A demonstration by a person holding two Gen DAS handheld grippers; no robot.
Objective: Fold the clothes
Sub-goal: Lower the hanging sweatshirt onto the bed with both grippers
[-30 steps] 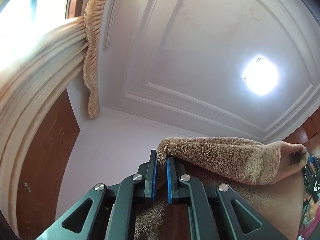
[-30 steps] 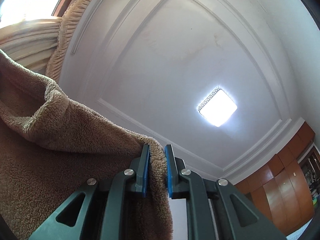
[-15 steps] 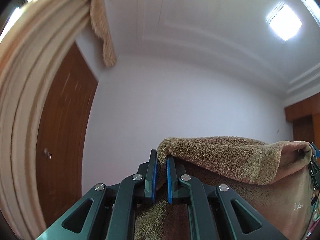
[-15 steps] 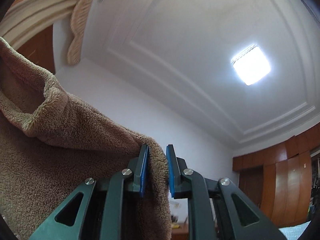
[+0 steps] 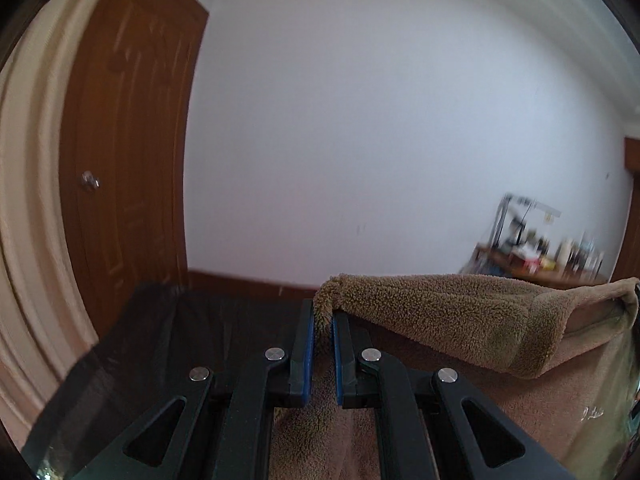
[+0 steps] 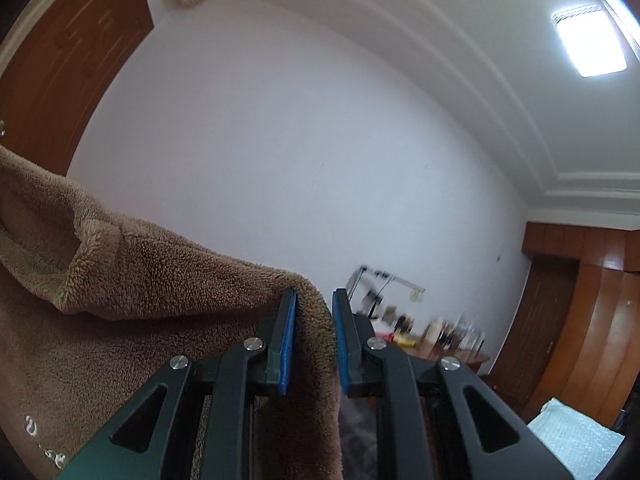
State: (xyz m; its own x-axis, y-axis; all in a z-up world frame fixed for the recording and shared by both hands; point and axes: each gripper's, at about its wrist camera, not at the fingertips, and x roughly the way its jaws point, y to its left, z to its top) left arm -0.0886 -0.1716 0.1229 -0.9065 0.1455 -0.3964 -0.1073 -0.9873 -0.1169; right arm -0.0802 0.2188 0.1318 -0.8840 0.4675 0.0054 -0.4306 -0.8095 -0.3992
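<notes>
Brown fleece garment, thick and fuzzy with a small pale embroidered mark, hangs stretched between both tools. Left gripper is clenched on one corner of its top edge, right gripper clamped on the other, cloth filling the gap between the blue pads. Its long top edge runs level from left to right, the body dropping below. Beyond it stand a white wall, a wooden door far left, a cluttered table far right, and a dark surface near left
</notes>
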